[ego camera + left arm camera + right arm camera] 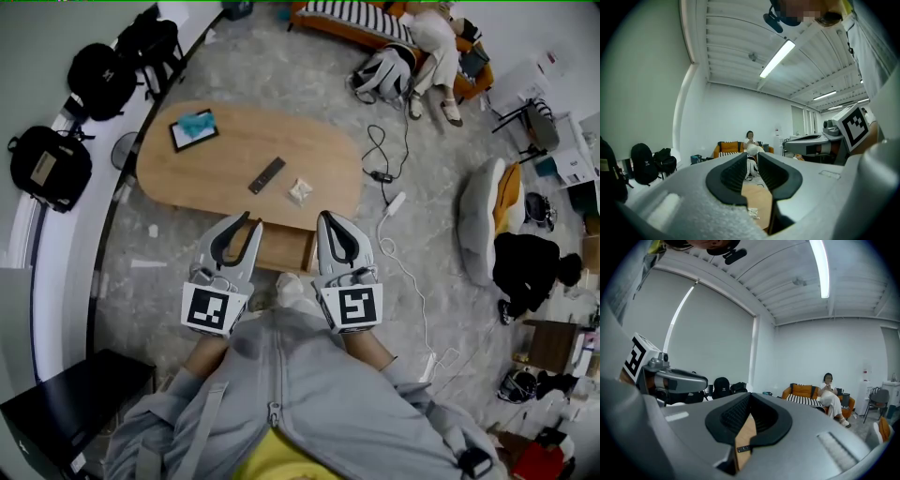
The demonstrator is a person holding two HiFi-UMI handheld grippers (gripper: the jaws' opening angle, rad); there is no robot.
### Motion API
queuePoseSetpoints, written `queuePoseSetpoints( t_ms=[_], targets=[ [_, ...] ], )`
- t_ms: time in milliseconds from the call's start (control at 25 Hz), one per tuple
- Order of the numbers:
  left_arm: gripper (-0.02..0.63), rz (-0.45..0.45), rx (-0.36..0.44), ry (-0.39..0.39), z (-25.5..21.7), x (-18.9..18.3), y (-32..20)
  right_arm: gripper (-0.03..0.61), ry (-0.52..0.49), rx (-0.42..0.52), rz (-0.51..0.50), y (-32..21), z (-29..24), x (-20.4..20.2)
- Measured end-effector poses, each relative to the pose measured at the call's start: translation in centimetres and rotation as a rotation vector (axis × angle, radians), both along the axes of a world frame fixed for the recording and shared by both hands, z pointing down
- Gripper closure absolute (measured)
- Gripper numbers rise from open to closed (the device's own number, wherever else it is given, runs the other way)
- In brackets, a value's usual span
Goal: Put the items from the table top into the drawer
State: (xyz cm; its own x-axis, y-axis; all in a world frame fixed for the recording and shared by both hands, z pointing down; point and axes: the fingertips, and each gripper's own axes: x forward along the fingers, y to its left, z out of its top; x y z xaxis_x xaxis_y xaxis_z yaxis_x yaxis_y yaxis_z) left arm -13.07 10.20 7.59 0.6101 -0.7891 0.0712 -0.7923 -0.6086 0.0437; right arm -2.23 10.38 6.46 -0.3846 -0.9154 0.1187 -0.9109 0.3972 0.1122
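Slowly bring the slightly open left gripper and shut right gripper, both empty, to the light wooden drawer.

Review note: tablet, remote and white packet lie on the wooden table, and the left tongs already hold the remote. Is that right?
Not quite. The left tongs hold nothing; the remote lies on the table between the tablet and the packet, as the head view shows.
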Motion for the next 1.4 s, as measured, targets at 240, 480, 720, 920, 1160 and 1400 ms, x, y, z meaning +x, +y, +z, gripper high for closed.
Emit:
queuePoseSetpoints(
  t_ms=[240,480,720,920,1160,1400],
  targets=[
    [0.531,-0.025,-0.033,-0.01,1.5,1.7,-5.3,0.578,0.016,-0.039,-0.048,-6.0,2.3,1.8],
    [0.514,-0.064,-0.051,-0.009,3.0,3.1,-10.4,0.578,0.006,-0.069,-0.099,-11.0,4.4,2.8],
    [0.508,-0.075,-0.065,-0.046,5.3,4.7,-14.3,0.578,-0.001,-0.128,-0.138,-14.6,8.2,4.3],
    [0.505,-0.059,-0.086,-0.086,8.0,5.9,-16.9,0.578,0.009,-0.161,-0.16,-16.8,11.6,5.0],
    [0.499,-0.038,-0.118,-0.1,12.9,6.4,-19.6,0.578,0.005,-0.183,-0.164,-18.6,16.2,5.0],
    [0.499,-0.012,-0.158,-0.102,18.5,5.8,-21.8,0.578,0.033,-0.182,-0.165,-19.8,20.6,4.0]
  ],
)
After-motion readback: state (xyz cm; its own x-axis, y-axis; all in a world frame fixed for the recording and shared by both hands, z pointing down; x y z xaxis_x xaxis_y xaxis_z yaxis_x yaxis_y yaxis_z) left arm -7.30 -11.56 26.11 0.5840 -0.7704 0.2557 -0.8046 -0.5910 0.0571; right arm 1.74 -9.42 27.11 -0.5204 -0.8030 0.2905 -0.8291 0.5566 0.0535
